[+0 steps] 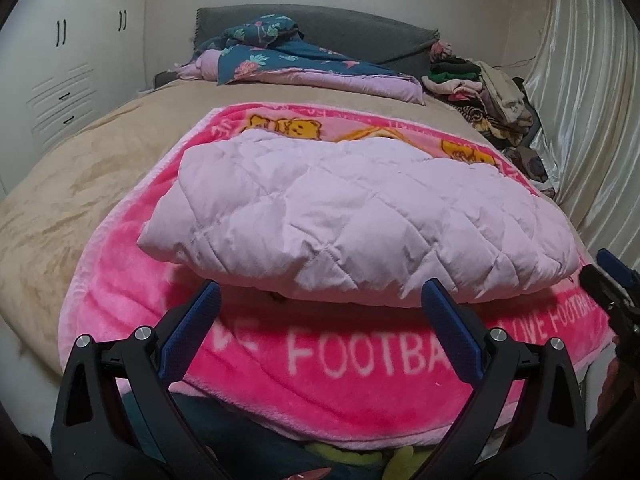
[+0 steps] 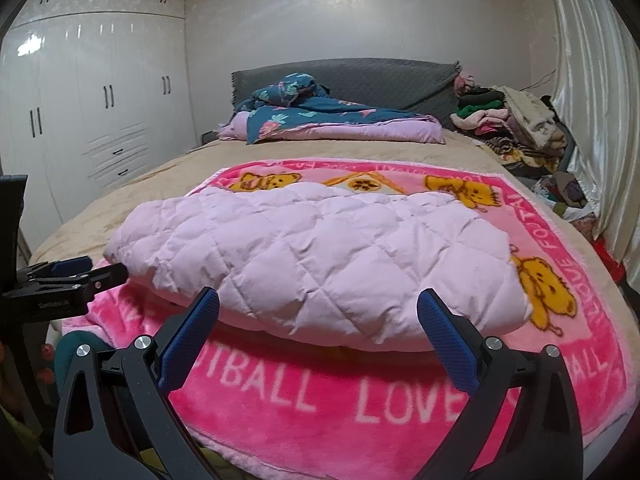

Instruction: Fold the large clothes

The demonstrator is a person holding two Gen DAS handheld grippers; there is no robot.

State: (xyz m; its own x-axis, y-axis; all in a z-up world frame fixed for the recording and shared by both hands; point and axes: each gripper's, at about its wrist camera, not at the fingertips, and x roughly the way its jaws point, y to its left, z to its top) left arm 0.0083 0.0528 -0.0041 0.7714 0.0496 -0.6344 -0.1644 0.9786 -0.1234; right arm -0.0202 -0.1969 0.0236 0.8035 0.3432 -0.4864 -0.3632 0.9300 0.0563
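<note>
Quilted lilac jacket (image 1: 352, 216) lies folded on the pink blanket (image 1: 360, 360), long axis running nine to three, at twelve o'clock from both grippers. Left gripper (image 1: 320, 300) and right gripper (image 2: 318, 304) gape wide and empty, about equally near its front edge.

- The puffy jacket (image 1: 352, 216) is light pink with sewn diamond shapes.
- The blanket (image 1: 360, 364) under it is bright pink with white letters and yellow bears.
- The bed cover (image 1: 80, 168) is tan.
- The quilt (image 2: 320, 120) at the head edge of the bed is dark blue with flowers and a purple underside.
- The gripper fingers (image 1: 196, 328) are black with blue pads.
</note>
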